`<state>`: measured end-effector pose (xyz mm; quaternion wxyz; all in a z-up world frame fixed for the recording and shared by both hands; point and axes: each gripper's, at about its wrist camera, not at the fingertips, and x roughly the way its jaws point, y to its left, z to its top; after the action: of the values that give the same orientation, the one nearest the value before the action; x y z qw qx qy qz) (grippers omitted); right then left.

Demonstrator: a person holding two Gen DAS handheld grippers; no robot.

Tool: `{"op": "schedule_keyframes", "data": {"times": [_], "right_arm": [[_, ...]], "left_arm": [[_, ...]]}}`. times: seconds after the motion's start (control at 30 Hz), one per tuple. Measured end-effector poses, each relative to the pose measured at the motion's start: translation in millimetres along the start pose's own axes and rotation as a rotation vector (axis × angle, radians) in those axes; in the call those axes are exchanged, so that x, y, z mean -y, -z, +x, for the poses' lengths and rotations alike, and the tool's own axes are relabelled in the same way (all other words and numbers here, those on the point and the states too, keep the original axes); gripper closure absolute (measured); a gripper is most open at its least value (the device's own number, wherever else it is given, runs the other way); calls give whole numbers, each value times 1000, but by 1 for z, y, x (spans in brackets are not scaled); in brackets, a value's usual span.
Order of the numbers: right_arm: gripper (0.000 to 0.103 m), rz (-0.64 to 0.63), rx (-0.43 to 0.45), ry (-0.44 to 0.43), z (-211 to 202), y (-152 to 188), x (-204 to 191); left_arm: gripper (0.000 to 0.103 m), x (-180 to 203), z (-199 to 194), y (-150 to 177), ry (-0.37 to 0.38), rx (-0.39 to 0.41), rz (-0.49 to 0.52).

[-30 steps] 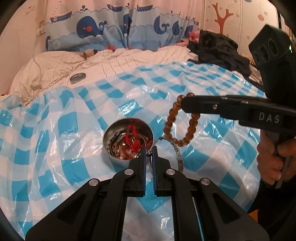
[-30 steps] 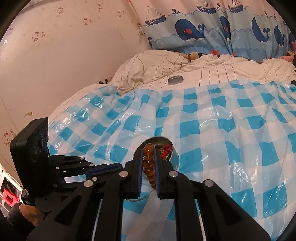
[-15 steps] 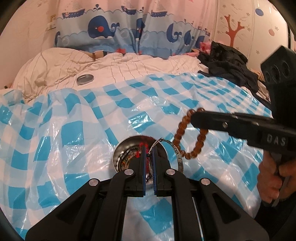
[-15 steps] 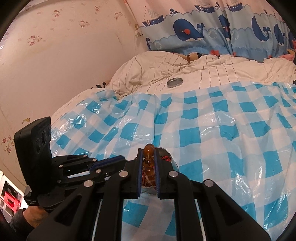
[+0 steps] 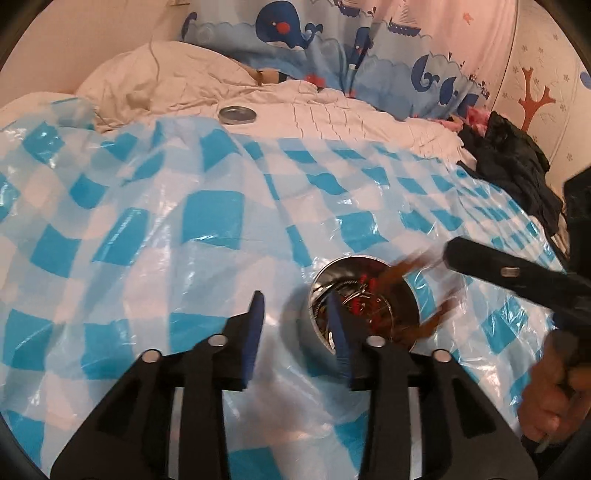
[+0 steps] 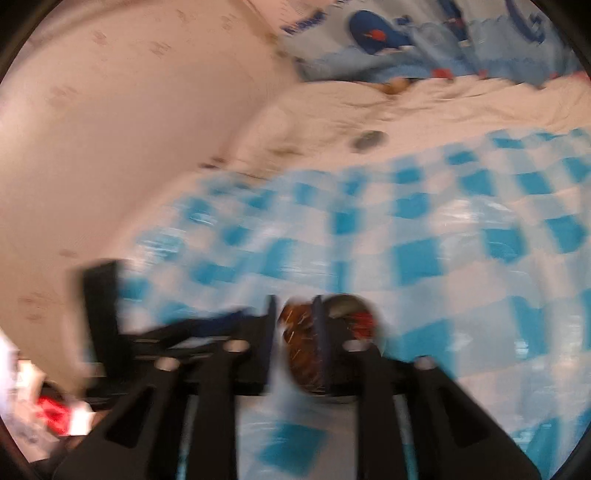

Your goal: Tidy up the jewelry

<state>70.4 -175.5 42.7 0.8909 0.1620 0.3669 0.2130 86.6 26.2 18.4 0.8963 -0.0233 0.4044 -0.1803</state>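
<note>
In the left wrist view a round metal tin (image 5: pixel 402 295) sits on the blue-checked plastic sheet (image 5: pixel 207 221), with red-beaded and silver pieces inside. My left gripper (image 5: pixel 295 326) hangs just left of it, jaws opening, nothing between them. A silver bangle (image 5: pixel 351 287) lies inside the tin. From the right, my right gripper (image 5: pixel 456 254) reaches over the tin's rim. A brown bead bracelet (image 5: pixel 406 271) hangs blurred under its tip, above the tin. In the blurred right wrist view the right gripper (image 6: pixel 295 328) has its jaws opening, with the bracelet (image 6: pixel 301 347) loose between them over the tin (image 6: pixel 347 306).
The tin's lid (image 5: pixel 236 114) lies far back on a cream quilt (image 5: pixel 166 77). Dark clothes (image 5: pixel 513 155) are piled at the right edge of the bed. A whale-print curtain (image 5: pixel 295 33) hangs behind. A hand (image 5: pixel 554 391) holds the right gripper's handle.
Both grippers moved down to the tin and opened. The silver bangle left the left jaws and now lies in the tin. The bead bracelet has come loose in the right jaws.
</note>
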Motion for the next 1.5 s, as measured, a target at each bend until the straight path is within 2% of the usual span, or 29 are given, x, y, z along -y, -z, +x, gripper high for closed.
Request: {"op": "schedule_keyframes", "data": {"times": [0.03,0.07,0.13,0.2,0.27,0.3,0.47,0.63,0.77,0.93,1.17,1.5], "right_arm": [[70,-10,-7,87,3,3,4],[70,-10,-17,114,4,5,6],[70,-4,-26,135,0,8,8],[64,-22,-18,148,-8,11,6],[45,-54,1,176,-17,18,1],[42,-68,1,185,-19,21,0],[23,-183,-35,276,-18,48,-15],[16,-207,-52,358,-18,74,-12],[15,-179,-60,394,-22,87,-4],[10,-165,-12,436,-29,94,-2],[9,-102,-27,460,-13,99,3],[8,-101,-44,464,-6,101,2]], "left_arm": [[63,1,-2,2,-21,-4,22],[57,4,-3,3,-35,-7,37],[48,10,-5,6,-52,-10,58],[37,14,-8,10,-58,-12,70],[28,22,-9,16,-80,-12,95],[23,25,-9,19,-96,-12,108],[14,37,-12,34,-154,-9,140],[9,46,-21,48,-211,29,159],[8,50,-30,56,-240,39,172],[8,52,-36,59,-243,39,197],[8,47,-30,54,-271,-2,181],[8,46,-30,50,-270,4,177]]}}
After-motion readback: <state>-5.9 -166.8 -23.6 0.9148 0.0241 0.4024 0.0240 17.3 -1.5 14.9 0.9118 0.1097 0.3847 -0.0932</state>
